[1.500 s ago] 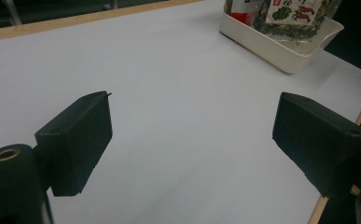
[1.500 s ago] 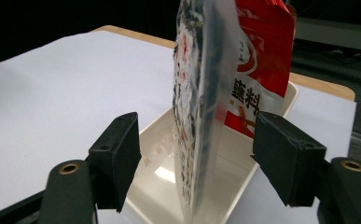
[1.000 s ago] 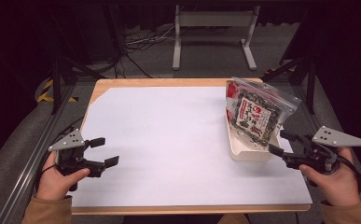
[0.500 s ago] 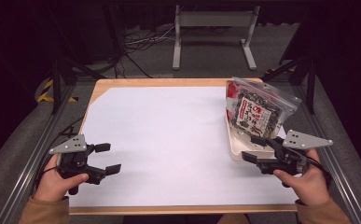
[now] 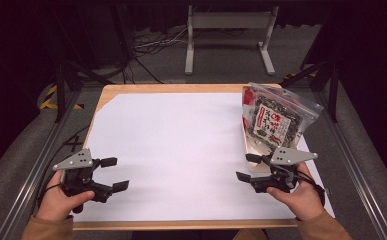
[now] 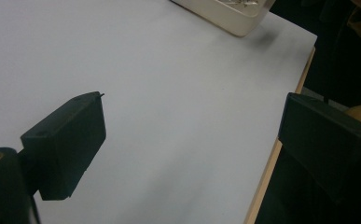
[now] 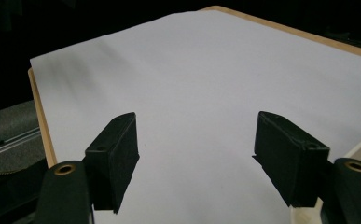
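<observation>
Table: a wooden table (image 5: 181,89) carries a large white sheet (image 5: 181,145) that covers nearly the whole top; a strip of bare wood shows along the far and near edges.
Tray: a shallow cream tray (image 5: 253,150) sits at the right edge of the sheet, its long side running away from the person. Its near corner also shows at the top of the left gripper view (image 6: 225,14).
Snack bag: a clear resealable bag of dark seaweed snacks (image 5: 273,120) with a red and white label stands in the tray, leaning back toward the far right, its sealed top rising above the tray rim.
Left gripper: the left gripper (image 5: 115,173) is held in the left hand (image 5: 61,200) near the front left corner, low over the sheet, pointing right across the table. Its jaws are spread wide with nothing between them; in the left gripper view only white sheet and the table's near edge lie in the gap.
Right gripper: the right gripper (image 5: 247,167) is held in the right hand (image 5: 298,197) just beside the near end of the tray, pointing left. Its jaws stand wide apart and hold nothing; the right gripper view shows bare sheet between them, with the tray's corner at the lower right.
Gap to bag: the right gripper is near the tray but not touching the bag; the left gripper is well apart from both.
</observation>
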Demonstrator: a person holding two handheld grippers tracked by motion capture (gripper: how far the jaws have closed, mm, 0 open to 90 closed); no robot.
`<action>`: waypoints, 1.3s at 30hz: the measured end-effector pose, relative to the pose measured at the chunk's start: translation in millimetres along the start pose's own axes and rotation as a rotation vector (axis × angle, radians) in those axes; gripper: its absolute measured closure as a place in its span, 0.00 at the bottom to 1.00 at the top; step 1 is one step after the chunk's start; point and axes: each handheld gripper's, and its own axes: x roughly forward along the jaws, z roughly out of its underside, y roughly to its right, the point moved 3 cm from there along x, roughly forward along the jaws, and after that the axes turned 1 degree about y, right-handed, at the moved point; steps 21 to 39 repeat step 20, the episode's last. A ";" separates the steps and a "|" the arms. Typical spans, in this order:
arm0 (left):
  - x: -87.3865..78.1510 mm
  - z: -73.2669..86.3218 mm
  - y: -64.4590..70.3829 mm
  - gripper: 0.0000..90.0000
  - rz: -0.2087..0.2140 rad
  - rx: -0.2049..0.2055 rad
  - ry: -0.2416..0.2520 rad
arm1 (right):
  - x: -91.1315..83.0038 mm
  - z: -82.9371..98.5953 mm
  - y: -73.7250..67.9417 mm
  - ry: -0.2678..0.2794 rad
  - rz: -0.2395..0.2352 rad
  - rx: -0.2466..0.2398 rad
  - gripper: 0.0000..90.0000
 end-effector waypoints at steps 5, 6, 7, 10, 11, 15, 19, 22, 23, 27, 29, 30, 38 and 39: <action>0.6 4.0 1.4 0.09 0.003 0.011 -0.014 | 11.0 9.1 -1.8 -0.034 -0.002 0.000 0.34; 0.5 4.7 1.4 0.09 0.006 0.009 -0.013 | 13.4 11.1 -2.0 -0.040 -0.001 0.002 0.34; 0.3 5.5 1.3 0.09 0.006 0.007 -0.014 | 14.7 12.3 -1.7 -0.044 0.002 -0.001 0.34; -0.2 7.6 -0.5 0.09 0.001 0.009 -0.015 | 19.4 16.8 -0.5 -0.053 0.009 -0.002 0.34; -0.4 8.1 -0.7 0.09 -0.003 0.007 -0.015 | 20.6 18.0 -0.1 -0.053 0.011 0.001 0.34; 0.0 8.9 -1.7 0.09 -0.008 0.005 -0.016 | 23.6 22.1 2.1 -0.052 0.021 0.013 0.33; 1.4 9.4 -0.5 0.08 -0.015 -0.005 -0.021 | 24.0 22.7 3.1 -0.041 0.030 0.008 0.33; 1.8 8.7 -0.3 0.07 -0.016 -0.004 -0.012 | 24.1 22.4 3.2 -0.034 0.032 0.005 0.33; 1.8 8.7 -0.3 0.07 -0.016 -0.004 -0.012 | 24.1 22.4 3.2 -0.034 0.032 0.005 0.33; 1.8 8.7 -0.3 0.07 -0.016 -0.004 -0.012 | 24.1 22.4 3.2 -0.034 0.032 0.005 0.33; 1.8 8.7 -0.3 0.07 -0.016 -0.004 -0.012 | 24.1 22.4 3.2 -0.034 0.032 0.005 0.33; 1.8 8.7 -0.3 0.07 -0.016 -0.004 -0.012 | 24.1 22.4 3.2 -0.034 0.032 0.005 0.33; 1.8 8.7 -0.3 0.07 -0.016 -0.004 -0.012 | 24.1 22.4 3.2 -0.034 0.032 0.005 0.33; 1.8 8.7 -0.3 0.07 -0.016 -0.004 -0.012 | 24.1 22.4 3.2 -0.034 0.032 0.005 0.33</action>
